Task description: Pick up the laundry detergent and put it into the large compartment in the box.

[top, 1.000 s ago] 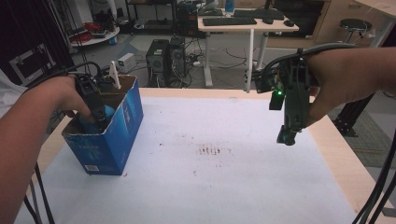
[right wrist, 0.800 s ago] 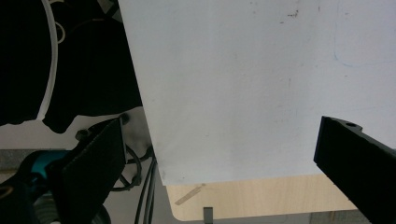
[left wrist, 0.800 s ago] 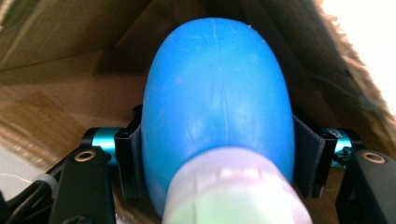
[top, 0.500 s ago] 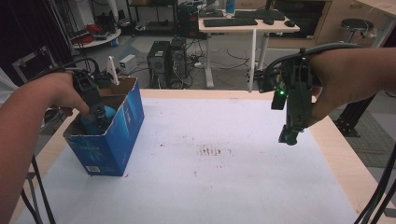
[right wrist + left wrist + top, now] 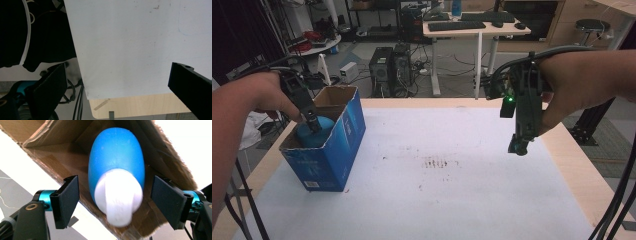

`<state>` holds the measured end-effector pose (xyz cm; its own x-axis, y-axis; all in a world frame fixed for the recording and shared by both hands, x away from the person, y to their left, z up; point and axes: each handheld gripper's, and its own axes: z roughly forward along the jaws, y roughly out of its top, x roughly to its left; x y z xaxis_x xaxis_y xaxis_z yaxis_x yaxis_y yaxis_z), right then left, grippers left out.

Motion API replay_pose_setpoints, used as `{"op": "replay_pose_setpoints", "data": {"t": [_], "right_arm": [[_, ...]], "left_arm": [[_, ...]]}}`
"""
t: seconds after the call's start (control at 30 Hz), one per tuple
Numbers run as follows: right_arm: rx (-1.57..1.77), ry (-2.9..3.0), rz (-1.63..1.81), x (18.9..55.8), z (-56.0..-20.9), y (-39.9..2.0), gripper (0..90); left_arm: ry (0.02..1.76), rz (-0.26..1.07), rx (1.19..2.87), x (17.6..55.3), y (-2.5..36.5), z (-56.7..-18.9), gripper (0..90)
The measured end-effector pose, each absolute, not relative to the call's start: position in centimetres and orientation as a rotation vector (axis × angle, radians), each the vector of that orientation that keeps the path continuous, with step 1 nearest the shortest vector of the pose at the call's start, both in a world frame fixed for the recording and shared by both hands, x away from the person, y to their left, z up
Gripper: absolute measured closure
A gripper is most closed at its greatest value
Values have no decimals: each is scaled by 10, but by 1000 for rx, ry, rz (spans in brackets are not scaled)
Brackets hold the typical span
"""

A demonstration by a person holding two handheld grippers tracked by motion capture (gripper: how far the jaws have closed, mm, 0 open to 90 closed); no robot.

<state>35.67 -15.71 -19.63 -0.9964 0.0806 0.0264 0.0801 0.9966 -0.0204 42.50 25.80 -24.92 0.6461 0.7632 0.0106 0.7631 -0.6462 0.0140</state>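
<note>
**Left jaws astride a blue bottle in the box**

From the high view, your left gripper (image 5: 313,123) reached into the open blue carton (image 5: 332,150) at the worktop's (image 5: 452,200) left edge. The left gripper view revealed more: its jaws were spread, either side of the blue bottle (image 5: 117,160) with a white cap (image 5: 118,195), not touching it. Your right gripper (image 5: 518,147) hung above the white sheet (image 5: 130,45), jaws released, holding nothing.

The left hand (image 5: 264,95) holds the left gripper (image 5: 314,125) tilted downward, its jaws spread wide apart. The right hand (image 5: 572,82) holds the right gripper (image 5: 518,147) raised and pointing down, apparently touching nothing; its jaws also stand wide apart.
</note>
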Motion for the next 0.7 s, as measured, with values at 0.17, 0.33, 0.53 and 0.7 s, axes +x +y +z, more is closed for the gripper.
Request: {"op": "replay_pose_setpoints", "data": {"t": [0.17,0.33,0.53,0.7], "right_arm": [[-119,-3112,25,356,-195,-158,15],[-111,-3111,26,356,-195,-158,15],[-117,-3108,16,357,-194,-158,15],[-116,-3103,25,358,-195,-157,15]], "left_arm": [[1305,40,2848,421,256,-237,205],[1284,61,2848,417,251,-224,165],[1205,53,2887,411,239,-211,145],[1123,51,2918,408,226,-204,114]]}}
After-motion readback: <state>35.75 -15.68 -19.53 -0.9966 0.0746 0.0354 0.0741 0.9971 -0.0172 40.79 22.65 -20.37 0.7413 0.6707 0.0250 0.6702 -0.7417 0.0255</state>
